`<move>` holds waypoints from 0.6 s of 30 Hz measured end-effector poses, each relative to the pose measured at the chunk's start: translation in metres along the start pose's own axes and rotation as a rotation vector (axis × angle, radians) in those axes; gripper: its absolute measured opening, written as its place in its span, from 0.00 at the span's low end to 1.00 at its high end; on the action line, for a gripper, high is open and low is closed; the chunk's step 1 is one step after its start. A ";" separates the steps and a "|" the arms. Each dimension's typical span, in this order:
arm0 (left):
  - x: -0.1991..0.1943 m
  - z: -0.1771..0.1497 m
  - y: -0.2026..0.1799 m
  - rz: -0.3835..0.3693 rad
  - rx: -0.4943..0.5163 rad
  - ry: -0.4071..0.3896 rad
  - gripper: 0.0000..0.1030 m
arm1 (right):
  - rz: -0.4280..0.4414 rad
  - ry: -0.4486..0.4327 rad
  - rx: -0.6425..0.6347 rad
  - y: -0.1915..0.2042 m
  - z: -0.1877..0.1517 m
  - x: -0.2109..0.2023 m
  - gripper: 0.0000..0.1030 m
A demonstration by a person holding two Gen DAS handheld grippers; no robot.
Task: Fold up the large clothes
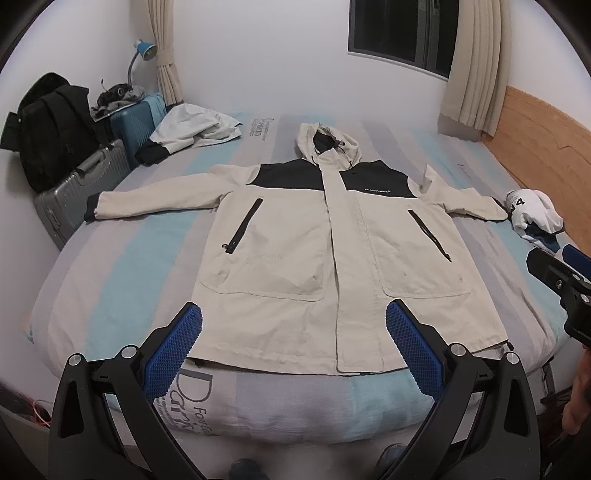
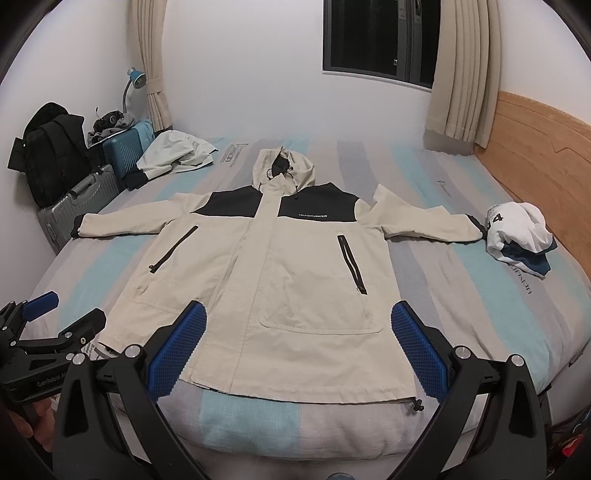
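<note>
A cream hooded jacket with black shoulder panels lies face up and spread flat on the striped mattress, its hem at the near edge, its hood pointing toward the far edge under the window. Both sleeves stretch outward: one black cuff reaches the left edge beside the silver suitcase, the other sleeve ends touching a crumpled white and blue garment near the wooden headboard side. The front is zipped shut, with two slanted black pocket zippers on the chest.

The left gripper hovers above the hem, its blue-padded fingers spread wide, holding nothing. The right gripper hangs over the hem as well, fingers equally far apart and empty.

At the far left corner lies a rumpled white and black garment, next to a teal suitcase and a black backpack. A blue desk lamp stands by the tied curtain.
</note>
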State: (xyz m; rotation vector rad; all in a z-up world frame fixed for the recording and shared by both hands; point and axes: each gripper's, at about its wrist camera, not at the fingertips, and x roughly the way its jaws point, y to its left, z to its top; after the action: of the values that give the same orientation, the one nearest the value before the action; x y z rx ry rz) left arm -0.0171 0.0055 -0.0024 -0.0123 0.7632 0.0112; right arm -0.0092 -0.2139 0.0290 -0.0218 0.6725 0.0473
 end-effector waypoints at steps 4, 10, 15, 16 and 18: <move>0.000 0.000 0.004 0.005 -0.008 -0.003 0.94 | 0.002 0.003 -0.002 0.002 0.001 0.003 0.93; 0.003 0.003 0.005 0.009 -0.007 -0.002 0.94 | 0.001 -0.004 0.005 0.001 0.004 0.006 0.93; 0.008 0.010 0.007 0.006 -0.006 -0.009 0.94 | -0.005 -0.007 0.012 -0.003 0.009 0.015 0.93; 0.013 0.013 0.007 0.007 0.001 -0.012 0.94 | -0.002 -0.006 0.015 -0.004 0.010 0.018 0.93; 0.023 0.020 0.007 0.010 0.013 -0.013 0.94 | -0.002 0.001 0.012 -0.005 0.014 0.032 0.93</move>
State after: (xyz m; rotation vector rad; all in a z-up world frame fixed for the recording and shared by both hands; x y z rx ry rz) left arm 0.0134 0.0131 -0.0044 0.0038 0.7504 0.0156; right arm 0.0246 -0.2168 0.0198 -0.0106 0.6735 0.0416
